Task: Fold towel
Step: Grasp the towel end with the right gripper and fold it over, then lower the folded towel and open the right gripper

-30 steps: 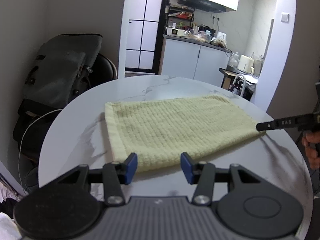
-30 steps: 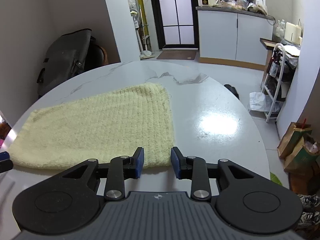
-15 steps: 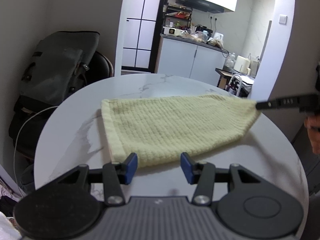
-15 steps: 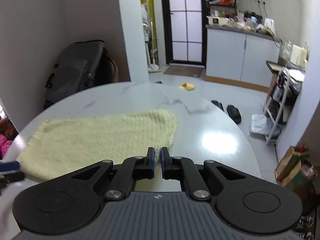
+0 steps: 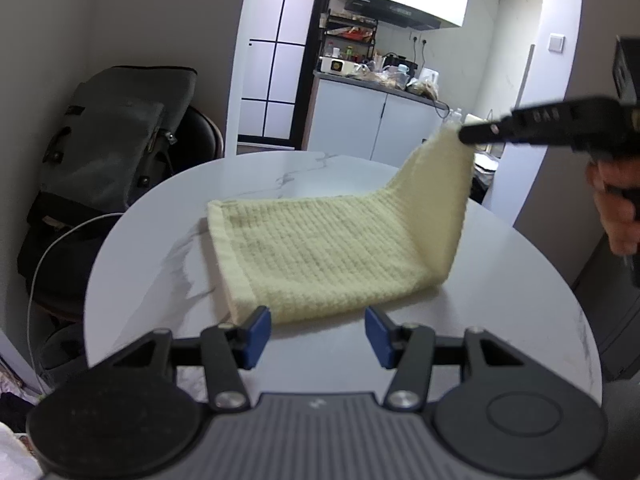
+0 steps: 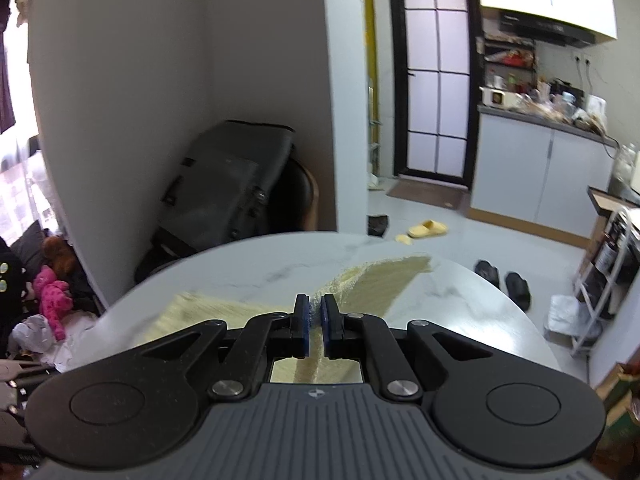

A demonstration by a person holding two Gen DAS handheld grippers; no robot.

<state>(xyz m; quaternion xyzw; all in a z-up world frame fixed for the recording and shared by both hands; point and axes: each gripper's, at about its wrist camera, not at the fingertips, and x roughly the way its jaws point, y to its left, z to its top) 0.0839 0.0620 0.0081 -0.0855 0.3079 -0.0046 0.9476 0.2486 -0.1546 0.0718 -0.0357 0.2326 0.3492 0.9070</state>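
A pale yellow waffle-weave towel (image 5: 320, 248) lies on the round white marble table (image 5: 160, 232). Its right end is lifted high off the table, pinched at a corner by my right gripper (image 5: 464, 134), which comes in from the right. In the right wrist view that gripper (image 6: 315, 316) is shut on the towel (image 6: 376, 284), with cloth hanging below its jaws. My left gripper (image 5: 316, 334) is open and empty, hovering just short of the towel's near edge.
A chair with a grey bag (image 5: 116, 136) stands behind the table at the left. A white cable (image 5: 52, 248) hangs there. Kitchen cabinets (image 5: 376, 124) and a glass door (image 6: 434, 76) lie beyond. Slippers (image 6: 502, 280) lie on the floor.
My right gripper has shut on the towel's right corner and lifted it up, folding that end upward. My left gripper has stayed open near the towel's near edge.
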